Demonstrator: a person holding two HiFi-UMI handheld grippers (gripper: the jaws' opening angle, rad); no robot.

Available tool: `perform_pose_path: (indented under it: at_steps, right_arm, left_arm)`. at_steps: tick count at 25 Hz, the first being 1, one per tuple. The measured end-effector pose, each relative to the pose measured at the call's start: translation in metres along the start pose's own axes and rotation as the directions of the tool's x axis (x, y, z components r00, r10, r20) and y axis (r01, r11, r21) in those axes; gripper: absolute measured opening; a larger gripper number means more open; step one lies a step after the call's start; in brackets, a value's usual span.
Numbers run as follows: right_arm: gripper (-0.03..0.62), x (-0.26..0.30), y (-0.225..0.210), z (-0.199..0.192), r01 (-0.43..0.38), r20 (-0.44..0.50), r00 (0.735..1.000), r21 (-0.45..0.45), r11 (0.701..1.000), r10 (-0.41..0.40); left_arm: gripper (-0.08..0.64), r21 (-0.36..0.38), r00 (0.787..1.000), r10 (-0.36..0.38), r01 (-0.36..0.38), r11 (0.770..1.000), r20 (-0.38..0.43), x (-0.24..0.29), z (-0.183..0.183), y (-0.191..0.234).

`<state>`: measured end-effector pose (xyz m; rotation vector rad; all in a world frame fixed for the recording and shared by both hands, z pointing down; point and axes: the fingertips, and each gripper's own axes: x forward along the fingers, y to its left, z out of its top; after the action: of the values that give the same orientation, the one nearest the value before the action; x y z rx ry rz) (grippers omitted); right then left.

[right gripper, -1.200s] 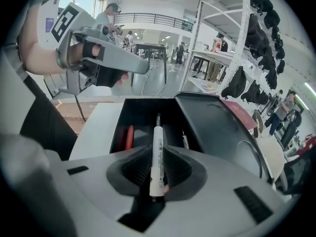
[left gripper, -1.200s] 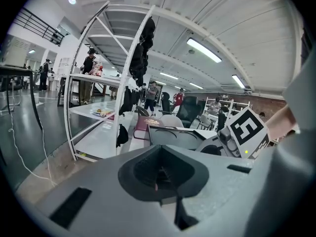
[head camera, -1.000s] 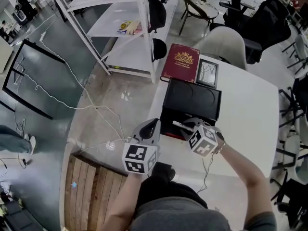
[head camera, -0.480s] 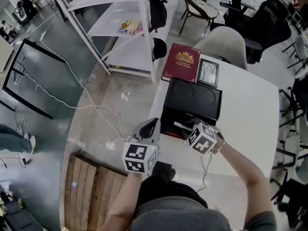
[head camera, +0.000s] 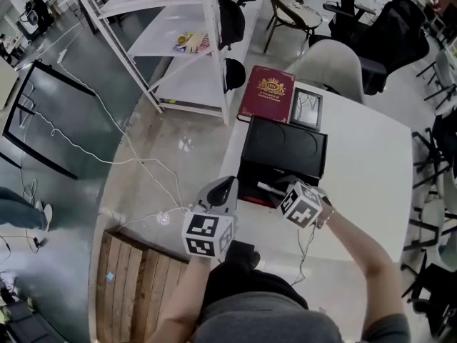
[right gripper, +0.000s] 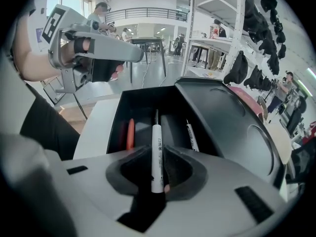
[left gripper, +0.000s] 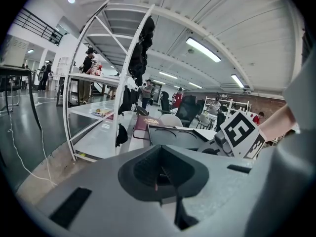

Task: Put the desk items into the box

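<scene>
An open black box (head camera: 248, 176) lies on the white table (head camera: 371, 170), its lid (head camera: 285, 146) tipped back. My right gripper (head camera: 278, 188) hovers at the box's near edge with a white pen (right gripper: 157, 152) between its jaws, tip pointing over the box (right gripper: 116, 127). The jaws are opening, with the pen level between the pads. Inside lie an orange pen (right gripper: 130, 134) and another white pen (right gripper: 191, 135). My left gripper (head camera: 224, 186) hangs shut and empty off the table's left edge, beside the box.
A red book (head camera: 268, 93) and a small picture frame (head camera: 307, 109) lie on the table beyond the box. White shelving (head camera: 186, 41) stands to the left, with cables on the floor. Chairs ring the table's far and right sides. A wooden pallet (head camera: 136, 284) lies at the lower left.
</scene>
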<state>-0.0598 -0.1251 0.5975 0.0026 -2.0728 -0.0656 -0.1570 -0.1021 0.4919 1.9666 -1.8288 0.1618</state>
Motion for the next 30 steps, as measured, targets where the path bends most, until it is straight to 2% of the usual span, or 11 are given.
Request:
perform_pose_path:
  at_steps: [8, 15, 22, 30]
  right_arm:
    - [0.066, -0.023, -0.008, 0.015, 0.048, 0.1, 0.994, 0.061, 0.997, -0.054]
    - [0.053, -0.056, -0.014, 0.031, 0.088, 0.227, 0.965, 0.188, 0.978, -0.131]
    - [0.031, -0.101, -0.027, 0.038, 0.106, 0.35, 0.904, 0.368, 0.924, -0.243]
    - [0.006, -0.145, -0.036, 0.032, 0.116, 0.427, 0.818, 0.533, 0.838, -0.385]
  left_arm:
    - [0.008, 0.009, 1.0, -0.001, 0.001, 1.0, 0.002, -0.002, 0.002, -0.001]
    - [0.008, 0.027, 1.0, -0.016, 0.016, 1.0, 0.005, 0.0, 0.005, -0.008]
    - [0.008, 0.045, 0.999, -0.04, 0.04, 0.998, 0.008, -0.001, 0.008, -0.018]
    - [0.008, 0.066, 0.997, -0.076, 0.075, 0.995, 0.01, 0.002, 0.011, -0.033]
